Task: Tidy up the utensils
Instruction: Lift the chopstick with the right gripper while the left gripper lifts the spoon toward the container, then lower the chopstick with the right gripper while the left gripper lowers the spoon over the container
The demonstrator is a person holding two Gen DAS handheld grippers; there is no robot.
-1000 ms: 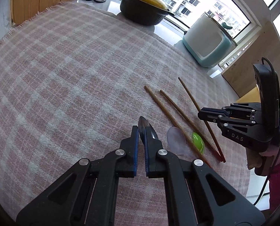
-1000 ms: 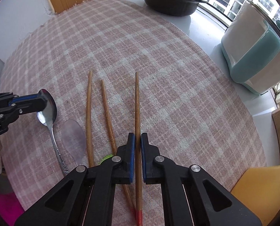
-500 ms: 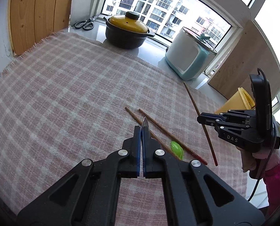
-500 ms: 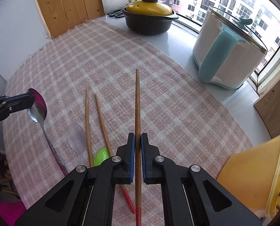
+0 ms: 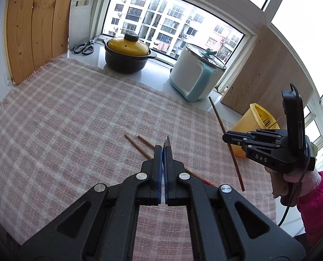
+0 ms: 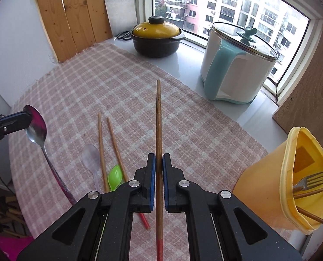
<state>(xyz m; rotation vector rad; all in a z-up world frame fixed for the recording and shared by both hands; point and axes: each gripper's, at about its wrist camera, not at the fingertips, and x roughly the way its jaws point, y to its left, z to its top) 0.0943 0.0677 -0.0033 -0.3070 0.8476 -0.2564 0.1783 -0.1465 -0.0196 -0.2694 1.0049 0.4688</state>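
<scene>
Two utensils are off the cloth: a wooden chopstick (image 6: 159, 130) with a red end is clamped between the jaws of the right gripper (image 6: 159, 163), its shaft running forward past the fingertips and back under the gripper; a metal spoon (image 6: 36, 128) is pinched by its bowl in the closed jaws of the left gripper (image 5: 162, 152), its handle hanging down toward the table edge; two more chopsticks (image 6: 109, 148) lie side by side on the pink checked tablecloth (image 6: 96, 80), with a clear plastic spoon (image 6: 92, 161) just left of them and a green plastic spoon (image 6: 115, 176) touching the near chopstick; a yellow holder (image 6: 268, 193) stands at the right edge of the cloth, tilted in view, with a fork (image 6: 311, 181) and other chopsticks in it; behind, on the sill, sit a black pot with a yellow lid (image 6: 157, 39), a white and teal cooker (image 6: 235, 69), scissors (image 5: 84, 47) and a pale cutting board (image 6: 120, 10).
</scene>
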